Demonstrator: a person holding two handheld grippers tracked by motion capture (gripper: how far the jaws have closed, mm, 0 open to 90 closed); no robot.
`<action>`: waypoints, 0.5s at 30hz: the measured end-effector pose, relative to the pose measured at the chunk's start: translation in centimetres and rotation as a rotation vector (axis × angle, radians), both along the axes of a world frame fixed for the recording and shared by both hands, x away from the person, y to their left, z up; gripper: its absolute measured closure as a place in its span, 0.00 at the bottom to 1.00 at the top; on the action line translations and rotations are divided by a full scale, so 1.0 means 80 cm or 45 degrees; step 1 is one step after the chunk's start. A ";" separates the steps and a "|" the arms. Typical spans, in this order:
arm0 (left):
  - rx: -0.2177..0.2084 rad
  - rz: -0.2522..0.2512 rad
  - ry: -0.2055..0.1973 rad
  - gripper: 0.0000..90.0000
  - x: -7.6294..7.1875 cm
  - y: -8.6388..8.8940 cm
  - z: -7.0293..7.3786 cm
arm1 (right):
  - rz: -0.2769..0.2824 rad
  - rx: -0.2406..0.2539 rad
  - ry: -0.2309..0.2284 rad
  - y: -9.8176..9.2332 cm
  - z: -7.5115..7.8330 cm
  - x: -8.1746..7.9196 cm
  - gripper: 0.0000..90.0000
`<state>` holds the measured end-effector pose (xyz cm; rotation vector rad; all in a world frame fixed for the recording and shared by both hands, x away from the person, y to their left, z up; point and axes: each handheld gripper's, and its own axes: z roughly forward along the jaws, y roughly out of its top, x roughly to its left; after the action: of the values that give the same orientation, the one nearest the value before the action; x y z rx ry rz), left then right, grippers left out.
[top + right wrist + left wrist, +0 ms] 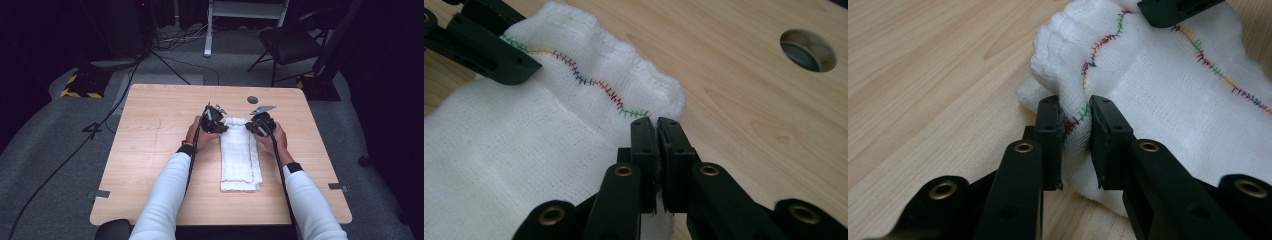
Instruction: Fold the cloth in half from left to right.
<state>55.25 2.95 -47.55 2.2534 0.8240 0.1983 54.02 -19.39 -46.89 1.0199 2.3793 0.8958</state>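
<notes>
A white folded cloth [241,155] with a multicoloured stitched hem lies lengthwise in the middle of the wooden table [150,130]. My left gripper [214,120] pinches the cloth's far left corner; in the left gripper view its jaws are shut on a bunched fold of the cloth [1148,85] at the hem, gripper [1077,122]. My right gripper [260,122] holds the far right corner; in the right gripper view the gripper [656,131] has its jaws pressed together on the cloth's edge [549,140]. The other gripper's jaw shows beyond the cloth in each gripper view.
A round cable hole [252,99] sits in the table just beyond the grippers, also seen as a hole [808,50] in the right gripper view. A black chair [290,45] and cables lie on the floor behind the table.
</notes>
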 end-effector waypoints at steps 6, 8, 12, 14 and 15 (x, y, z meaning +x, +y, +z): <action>0.054 0.028 -0.037 0.86 0.001 0.000 0.005 | 0.008 0.052 -0.048 0.000 0.016 -0.001 0.96; 0.073 0.035 -0.060 0.88 0.001 -0.003 0.007 | 0.010 0.044 -0.063 0.003 0.019 -0.002 0.96; 0.101 0.035 -0.107 0.93 0.001 -0.006 0.014 | 0.010 0.034 -0.085 0.004 0.022 -0.002 0.96; 0.107 0.040 -0.127 0.93 0.001 -0.007 0.018 | 0.006 0.035 -0.092 0.003 0.023 -0.002 0.96; 0.107 0.040 -0.130 0.93 0.001 -0.008 0.020 | 0.004 0.045 -0.087 0.002 0.023 -0.002 0.96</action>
<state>55.32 2.32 -45.98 2.2882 0.8112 0.3656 53.90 -19.24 -45.03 0.9833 2.3173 0.9617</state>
